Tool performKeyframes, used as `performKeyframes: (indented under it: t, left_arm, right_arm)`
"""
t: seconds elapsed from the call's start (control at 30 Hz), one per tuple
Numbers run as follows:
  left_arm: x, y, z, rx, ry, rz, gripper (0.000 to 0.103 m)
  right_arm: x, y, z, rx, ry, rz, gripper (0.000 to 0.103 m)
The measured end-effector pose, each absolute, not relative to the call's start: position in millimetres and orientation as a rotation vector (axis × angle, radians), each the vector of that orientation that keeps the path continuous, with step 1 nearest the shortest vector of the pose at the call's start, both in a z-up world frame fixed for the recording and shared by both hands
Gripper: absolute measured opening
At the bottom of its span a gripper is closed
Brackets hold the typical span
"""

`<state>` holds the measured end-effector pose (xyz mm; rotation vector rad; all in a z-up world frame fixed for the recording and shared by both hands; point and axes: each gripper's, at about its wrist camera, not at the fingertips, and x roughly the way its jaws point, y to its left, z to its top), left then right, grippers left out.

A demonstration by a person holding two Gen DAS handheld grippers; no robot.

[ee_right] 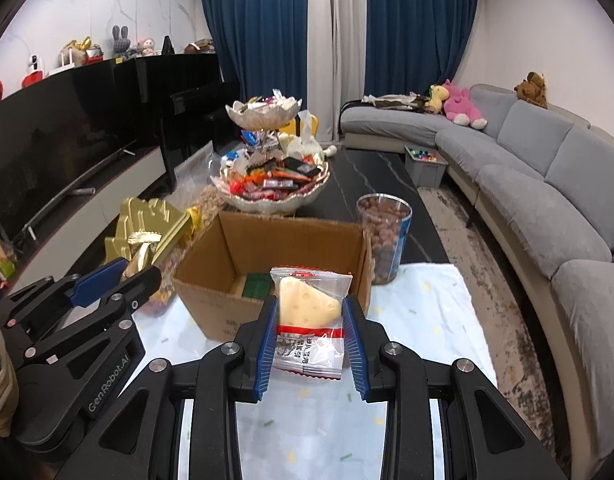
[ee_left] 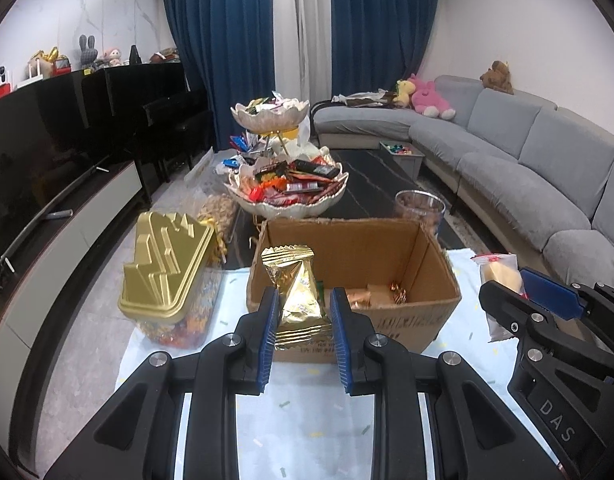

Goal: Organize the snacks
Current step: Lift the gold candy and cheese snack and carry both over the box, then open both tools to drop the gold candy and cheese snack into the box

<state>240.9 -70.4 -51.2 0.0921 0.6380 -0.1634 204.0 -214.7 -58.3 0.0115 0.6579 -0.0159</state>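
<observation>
Both fingers clamp snacks: gold packet [ee_left: 301, 292], cheese packet [ee_right: 309, 320], before cardboard box [ee_right: 267, 236].

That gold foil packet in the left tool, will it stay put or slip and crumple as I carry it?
The gold foil packet looks puffed and light, so weight should not drag it. Its glossy creased film is probably slippery. The left tool pinches it low, so the top may flop.

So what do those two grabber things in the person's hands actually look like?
Both are black plastic, with angular linked bars joined by round silver pins. The left gripper and the right gripper each end in two fingers faced with ribbed blue pads. White lettering marks the bodies: "GenRobot.AI" on the left one, "DAS" on the right. No cables show.
</observation>
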Motion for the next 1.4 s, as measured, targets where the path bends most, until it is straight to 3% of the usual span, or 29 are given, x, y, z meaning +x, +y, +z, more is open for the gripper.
performKeyframes:
  t: [0.43,1.4]
  left_arm:
    - [274.7,-71.9,-39.2,0.086,0.630,-0.169,0.026]
    - [367.4,-80.8,-81.2,0.079,0.704,-0.180,0.026]
  right_arm:
    - [234.5,-213.1,-45.4,0.000,0.635,-0.020,0.033]
    - [328.4,-221.2,-84.0,0.005,0.696,-0.020,0.033]
